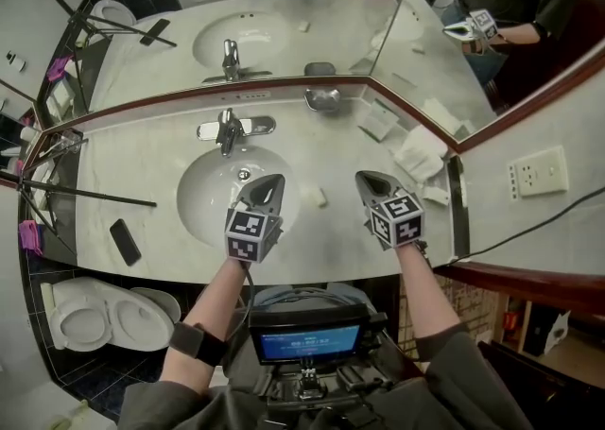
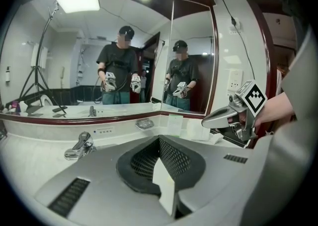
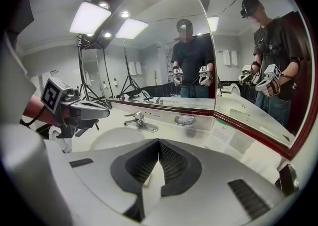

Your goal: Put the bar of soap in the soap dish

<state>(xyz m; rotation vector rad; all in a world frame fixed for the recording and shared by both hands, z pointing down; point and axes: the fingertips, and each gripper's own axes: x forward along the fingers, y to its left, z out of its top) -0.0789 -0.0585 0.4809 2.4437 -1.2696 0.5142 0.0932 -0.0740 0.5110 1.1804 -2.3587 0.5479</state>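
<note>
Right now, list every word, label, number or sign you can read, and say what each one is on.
Nothing here can be read as text.
Blue screen: lines of print, too small to read.
White card: print too blurred to read.
Marker cubes: black-and-white square patterns only, no words.

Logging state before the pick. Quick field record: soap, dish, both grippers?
soap: bar of soap lies on the counter right of the sink, between the grippers, not held
dish: soap dish at the counter's back edge
left gripper: shut, empty
right gripper: shut, empty
task: soap not yet in dish
</note>
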